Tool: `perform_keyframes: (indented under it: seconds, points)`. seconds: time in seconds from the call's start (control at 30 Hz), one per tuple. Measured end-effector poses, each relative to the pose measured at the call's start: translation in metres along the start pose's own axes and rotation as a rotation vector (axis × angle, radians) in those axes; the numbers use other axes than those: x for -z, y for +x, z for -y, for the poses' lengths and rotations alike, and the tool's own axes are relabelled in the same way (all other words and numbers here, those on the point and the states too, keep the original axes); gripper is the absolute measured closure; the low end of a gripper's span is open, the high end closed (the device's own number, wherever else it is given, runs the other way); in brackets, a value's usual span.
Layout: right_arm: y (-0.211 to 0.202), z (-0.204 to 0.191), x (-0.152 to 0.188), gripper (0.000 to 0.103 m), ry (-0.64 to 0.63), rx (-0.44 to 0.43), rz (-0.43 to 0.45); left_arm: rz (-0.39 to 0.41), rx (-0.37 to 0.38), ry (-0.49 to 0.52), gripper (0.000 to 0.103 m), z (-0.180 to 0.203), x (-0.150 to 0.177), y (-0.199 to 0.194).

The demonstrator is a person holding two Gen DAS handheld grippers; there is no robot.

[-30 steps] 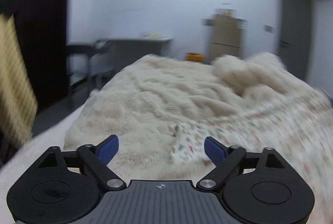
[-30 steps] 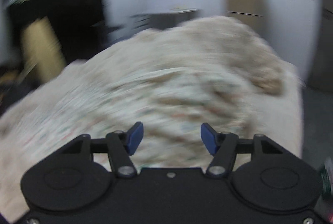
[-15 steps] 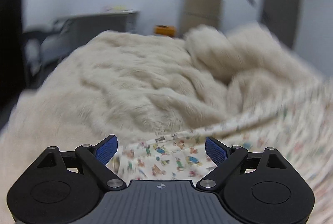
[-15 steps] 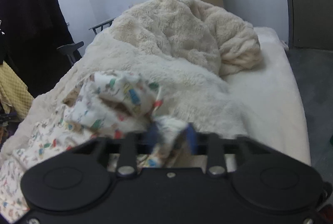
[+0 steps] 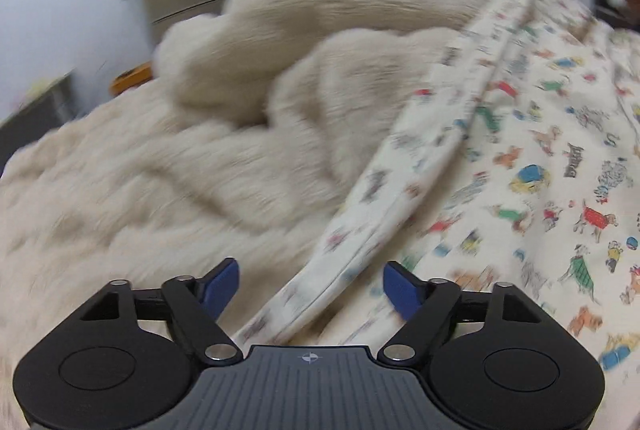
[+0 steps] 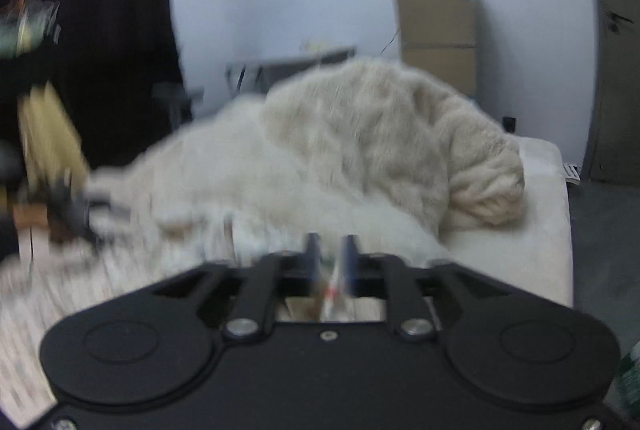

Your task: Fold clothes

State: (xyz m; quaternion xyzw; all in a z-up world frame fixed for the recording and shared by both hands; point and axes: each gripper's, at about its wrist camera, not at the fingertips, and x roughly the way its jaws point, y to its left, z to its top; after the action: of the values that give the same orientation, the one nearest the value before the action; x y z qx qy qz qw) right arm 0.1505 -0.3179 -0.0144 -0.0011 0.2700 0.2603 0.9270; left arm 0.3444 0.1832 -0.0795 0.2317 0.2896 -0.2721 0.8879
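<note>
Left gripper (image 5: 310, 282): jaws sitting wide apart, gripping nothing. A hemmed edge of the printed garment (image 5: 532, 166) is running up between the blue pads (image 5: 222, 284), not clamped. The cloth is white with small coloured dog prints and is spreading across the right half of the left wrist view, lying over the cream fluffy blanket (image 5: 208, 134) on the bed.

Right gripper (image 6: 330, 254): jaws nearly closed, pinching a thin fold of the same printed garment (image 6: 332, 298) between them. The frame is motion-blurred, so the exact contact is hard to read. More of the cloth is trailing off to the lower left of that view. The fluffy blanket (image 6: 384, 134) is heaped behind it on the bed (image 6: 532, 230). A brown cabinet (image 6: 438, 26) is standing against the far wall.
</note>
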Motion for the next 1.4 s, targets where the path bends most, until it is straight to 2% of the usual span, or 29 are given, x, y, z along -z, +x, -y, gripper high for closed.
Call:
perform_keyframes:
  seconds: [0.03, 0.1, 0.17, 0.2, 0.23, 0.33, 0.47, 0.6, 0.7, 0.73, 0.77, 0.8, 0.83, 0.87, 0.9, 0.93, 0.97, 1.0, 1.03, 1.13, 1.23, 1.3, 1.33, 1.4]
  points:
    - [0.006, 0.004, 0.006, 0.052, 0.009, -0.013, -0.02, -0.003, 0.011, 0.012, 0.061, 0.003, -0.003, 0.004]
    - [0.016, 0.008, 0.017, 0.052, 0.027, -0.025, -0.054, -0.004, 0.032, 0.016, 0.088, 0.005, -0.006, 0.009]
    - [0.03, 0.014, 0.03, 0.053, 0.044, -0.018, -0.075, 0.01, 0.044, 0.002, 0.099, 0.002, -0.009, 0.006]
    - [0.031, 0.015, 0.034, 0.062, 0.052, -0.026, -0.07, 0.022, 0.044, -0.003, 0.101, 0.001, -0.01, 0.001]
    - [0.034, 0.018, 0.039, 0.089, 0.072, -0.044, -0.06, 0.037, 0.041, -0.006, 0.101, 0.0, -0.012, -0.006]
    - [0.025, 0.019, 0.038, 0.093, 0.08, -0.068, -0.019, 0.068, 0.042, -0.074, 0.102, -0.01, -0.021, -0.028]
    - [-0.003, 0.016, 0.022, 0.098, 0.063, -0.081, 0.09, 0.163, 0.11, -0.181, 0.102, -0.032, -0.036, -0.076]
    - [-0.038, 0.02, -0.015, 0.101, 0.094, -0.159, 0.258, 0.283, 0.16, -0.304, 0.102, -0.07, -0.056, -0.118]
    - [-0.035, 0.033, -0.039, 0.103, 0.196, -0.165, 0.316, 0.23, 0.203, -0.489, 0.102, -0.116, -0.071, -0.104]
    - [-0.024, 0.047, -0.05, 0.103, 0.284, -0.151, 0.318, 0.178, 0.2, -0.572, 0.101, -0.131, -0.072, -0.09]
    - [-0.014, 0.058, -0.055, 0.103, 0.358, -0.125, 0.308, 0.105, 0.184, -0.666, 0.095, -0.146, -0.072, -0.071]
    - [-0.009, 0.062, -0.056, 0.103, 0.38, -0.103, 0.297, -0.011, 0.092, -0.723, 0.085, -0.156, -0.07, -0.047]
    - [0.002, 0.065, -0.058, 0.103, 0.402, -0.058, 0.273, -0.159, -0.034, -0.691, 0.081, -0.154, -0.071, -0.022]
    - [0.011, 0.066, -0.058, 0.102, 0.419, -0.021, 0.249, -0.239, -0.087, -0.616, 0.081, -0.149, -0.072, -0.007]
    - [0.015, 0.065, -0.057, 0.097, 0.417, -0.014, 0.227, -0.277, -0.101, -0.551, 0.075, -0.142, -0.069, 0.0]
    - [0.017, 0.063, -0.056, 0.087, 0.409, -0.019, 0.216, -0.318, -0.119, -0.491, 0.068, -0.134, -0.064, 0.007]
    - [0.019, 0.057, -0.053, 0.08, 0.384, -0.031, 0.191, -0.322, -0.108, -0.461, 0.049, -0.13, -0.059, 0.008]
    - [0.02, 0.051, -0.049, 0.063, 0.356, -0.041, 0.165, -0.287, -0.095, -0.499, 0.037, -0.134, -0.046, -0.002]
    - [0.021, 0.045, -0.043, 0.051, 0.32, -0.042, 0.139, -0.261, -0.094, -0.546, 0.034, -0.14, -0.033, -0.011]
    - [0.026, 0.035, -0.025, 0.049, 0.281, -0.071, 0.069, -0.234, -0.09, -0.782, 0.027, -0.171, 0.027, -0.044]
    - [0.029, 0.031, 0.001, 0.042, 0.334, -0.124, 0.023, -0.277, -0.086, -0.957, 0.025, -0.186, 0.088, -0.057]
    - [0.037, 0.031, 0.018, 0.038, 0.384, -0.165, 0.025, -0.282, -0.038, -1.059, 0.025, -0.186, 0.126, -0.059]
    - [0.039, 0.032, 0.024, 0.037, 0.406, -0.182, 0.034, -0.248, 0.007, -1.117, 0.025, -0.183, 0.142, -0.058]
    - [0.043, 0.035, 0.037, 0.037, 0.455, -0.216, 0.053, -0.123, 0.078, -1.2, 0.028, -0.175, 0.156, -0.052]
